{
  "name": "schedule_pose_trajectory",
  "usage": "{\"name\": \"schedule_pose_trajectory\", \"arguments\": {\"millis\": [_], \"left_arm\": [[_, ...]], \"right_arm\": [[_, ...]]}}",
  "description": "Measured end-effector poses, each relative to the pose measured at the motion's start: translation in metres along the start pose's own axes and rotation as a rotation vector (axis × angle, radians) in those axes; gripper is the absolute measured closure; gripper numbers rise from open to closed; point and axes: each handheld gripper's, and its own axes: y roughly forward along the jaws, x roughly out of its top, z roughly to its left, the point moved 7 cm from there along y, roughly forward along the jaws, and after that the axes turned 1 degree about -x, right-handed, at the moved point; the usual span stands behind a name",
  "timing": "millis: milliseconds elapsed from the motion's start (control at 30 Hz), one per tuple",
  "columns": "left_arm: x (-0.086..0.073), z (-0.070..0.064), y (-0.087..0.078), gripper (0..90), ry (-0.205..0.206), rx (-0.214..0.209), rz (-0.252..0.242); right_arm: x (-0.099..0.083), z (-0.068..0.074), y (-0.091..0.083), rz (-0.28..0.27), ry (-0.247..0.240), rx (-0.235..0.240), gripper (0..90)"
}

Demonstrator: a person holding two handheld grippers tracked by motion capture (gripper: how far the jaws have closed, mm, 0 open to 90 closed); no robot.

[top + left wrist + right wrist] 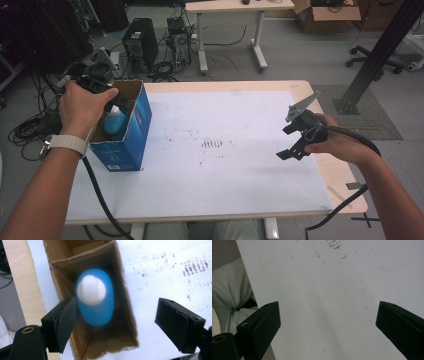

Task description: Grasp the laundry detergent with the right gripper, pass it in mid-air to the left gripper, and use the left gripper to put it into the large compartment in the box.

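Black jaws of the left gripper (117, 322) stand wide above a blue bottle (96, 298) upright inside the cardboard box (125, 315), centre frame; likely light, smooth plastic, best gripped below its white cap (91, 290); right gripper (327, 327) gapes empty.

Even, bright indoor light; the blue bottle (95, 297) is blurred (close to the lens), shadows soft.

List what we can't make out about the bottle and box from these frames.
- Blue bottle: blurred in the left gripper view, so any label is unreadable; in the high view the box wall and the left hand hide its lower body.
- Blue box: print too small to read in the high view.
- Left gripper: mostly covered by that hand in the high view.
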Motion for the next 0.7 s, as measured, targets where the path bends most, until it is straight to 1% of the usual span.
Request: {"name": "schedule_pose_trajectory", "arguments": {"millis": [67,167,233,400,433,700], "left_arm": [[-0.001,-0.003,-0.003,14.9,0.011,-0.003,0.004],[-0.002,-0.009,-0.008,11.7,0.016,-0.015,0.004],[-0.003,-0.013,-0.011,9.9,0.032,-0.020,0.010],[-0.003,-0.024,-0.018,8.8,0.063,-0.026,0.014],[-0.003,-0.026,-0.019,8.7,0.063,-0.029,0.012],[-0.002,-0.044,-0.030,7.1,0.108,-0.056,0.016]], "right_arm": [[0.000,0.001,-0.001,-0.001,0.000,-0.001,5.6],[-0.001,0.001,-0.003,-0.002,0.000,-0.004,5.6],[-0.001,0.002,-0.005,-0.003,0.000,-0.005,5.7],[-0.001,0.003,-0.008,-0.001,-0.001,-0.010,5.7],[-0.002,0.003,-0.008,-0.001,0.000,-0.010,5.7],[-0.002,0.004,-0.012,-0.005,0.005,-0.017,5.8]]}}
